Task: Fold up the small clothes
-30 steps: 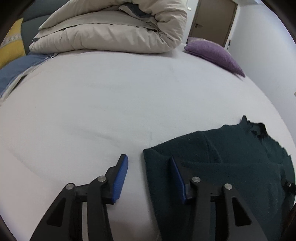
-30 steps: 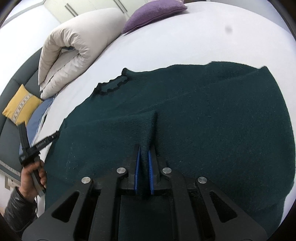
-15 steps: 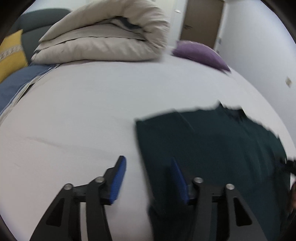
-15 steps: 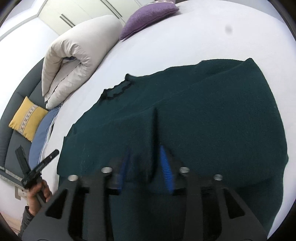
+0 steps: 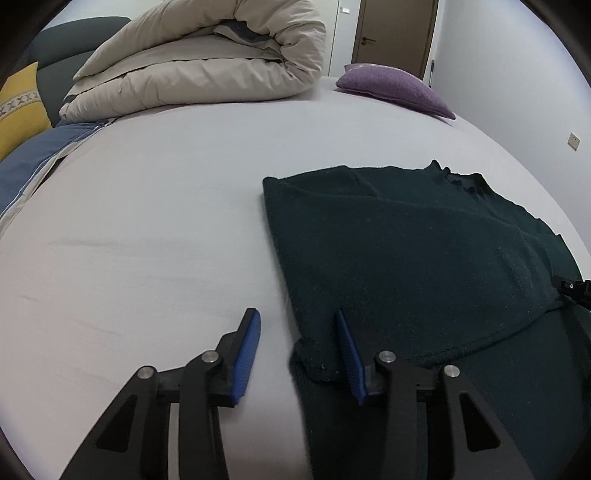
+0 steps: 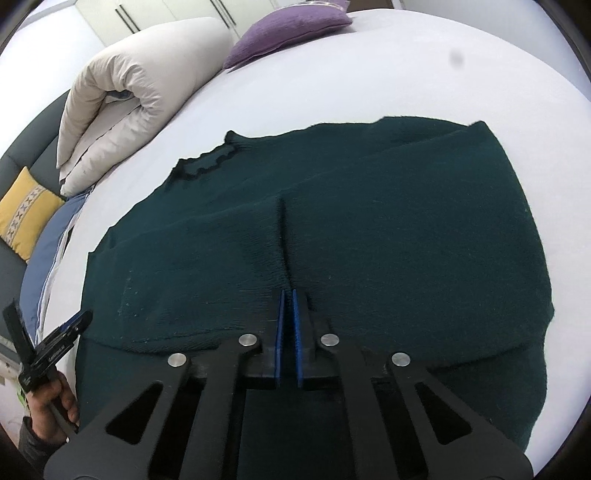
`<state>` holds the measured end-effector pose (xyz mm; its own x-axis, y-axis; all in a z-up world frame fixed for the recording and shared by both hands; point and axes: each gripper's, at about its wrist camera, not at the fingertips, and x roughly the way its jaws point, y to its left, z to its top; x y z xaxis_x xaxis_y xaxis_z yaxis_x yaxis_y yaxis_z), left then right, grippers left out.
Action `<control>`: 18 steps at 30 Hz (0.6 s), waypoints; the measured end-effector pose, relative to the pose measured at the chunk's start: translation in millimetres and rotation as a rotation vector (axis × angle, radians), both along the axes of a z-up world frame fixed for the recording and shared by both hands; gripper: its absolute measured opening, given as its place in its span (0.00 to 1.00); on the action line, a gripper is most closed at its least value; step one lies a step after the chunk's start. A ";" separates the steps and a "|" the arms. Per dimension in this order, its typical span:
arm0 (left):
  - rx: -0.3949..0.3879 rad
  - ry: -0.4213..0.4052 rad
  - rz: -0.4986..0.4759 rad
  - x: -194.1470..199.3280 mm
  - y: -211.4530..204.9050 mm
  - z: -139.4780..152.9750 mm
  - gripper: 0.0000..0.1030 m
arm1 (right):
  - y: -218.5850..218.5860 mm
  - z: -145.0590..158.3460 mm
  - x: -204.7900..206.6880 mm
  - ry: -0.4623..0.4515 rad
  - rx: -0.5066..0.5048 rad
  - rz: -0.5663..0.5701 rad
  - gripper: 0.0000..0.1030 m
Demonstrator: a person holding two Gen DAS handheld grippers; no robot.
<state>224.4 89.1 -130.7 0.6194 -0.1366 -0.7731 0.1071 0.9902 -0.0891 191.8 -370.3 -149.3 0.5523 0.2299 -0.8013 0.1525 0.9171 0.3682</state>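
A dark green knit sweater (image 6: 369, 229) lies flat on the white bed sheet (image 5: 147, 221), sleeves folded in over the body, scalloped collar (image 6: 208, 166) at the far left. My right gripper (image 6: 287, 295) is shut over the sweater's middle, at a raised ridge of knit; whether it pinches fabric is unclear. My left gripper (image 5: 297, 325) is open and empty at the sweater's (image 5: 406, 258) near left corner, one finger over the sheet, the other over the fabric. It also shows at the lower left of the right wrist view (image 6: 48, 347).
A rolled beige duvet (image 5: 199, 66) lies at the back of the bed, with a purple pillow (image 5: 395, 90) to its right. A yellow cushion (image 5: 18, 107) and blue bedding (image 5: 33, 162) sit at the left edge. A door (image 5: 395, 33) stands behind.
The right gripper opened about half a second ago and is now shut again at the sweater's middle ridge. The left gripper pulled back along the sweater's left edge toward its near corner, staying open.
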 end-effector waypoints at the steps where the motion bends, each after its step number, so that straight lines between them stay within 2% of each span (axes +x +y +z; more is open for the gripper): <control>1: 0.002 0.000 0.001 0.3 -0.5 -0.6 0.46 | -1.5 -2.1 -0.4 -0.002 0.007 0.001 0.01; 6: -0.044 0.002 -0.005 1.0 7.5 -2.4 0.50 | -1.8 2.1 -1.7 0.000 0.012 -0.003 0.02; 7: -0.058 0.004 -0.006 1.6 9.3 -2.5 0.50 | -1.1 6.8 -4.2 -0.015 0.023 -0.009 0.06; 11: -0.034 0.000 -0.010 0.9 4.2 -2.3 0.51 | 7.4 17.8 -2.7 -0.067 0.022 -0.011 0.08; 15: -0.050 0.002 -0.010 1.3 6.3 -3.2 0.52 | 22.7 -10.0 14.7 0.009 -0.032 0.053 0.07; 16: -0.057 0.003 -0.010 1.6 7.3 -3.7 0.52 | 22.9 -19.0 14.7 -0.014 -0.038 0.061 0.07; 18: -0.072 0.006 -0.011 2.2 8.8 -4.0 0.52 | 13.9 -24.4 12.0 -0.046 0.025 0.045 0.06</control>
<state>226.5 97.9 -134.7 0.6130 -0.1986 -0.7647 0.1171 0.9800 -0.1606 203.8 -356.4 -173.6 0.5771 0.2745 -0.7691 0.0939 0.9133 0.3964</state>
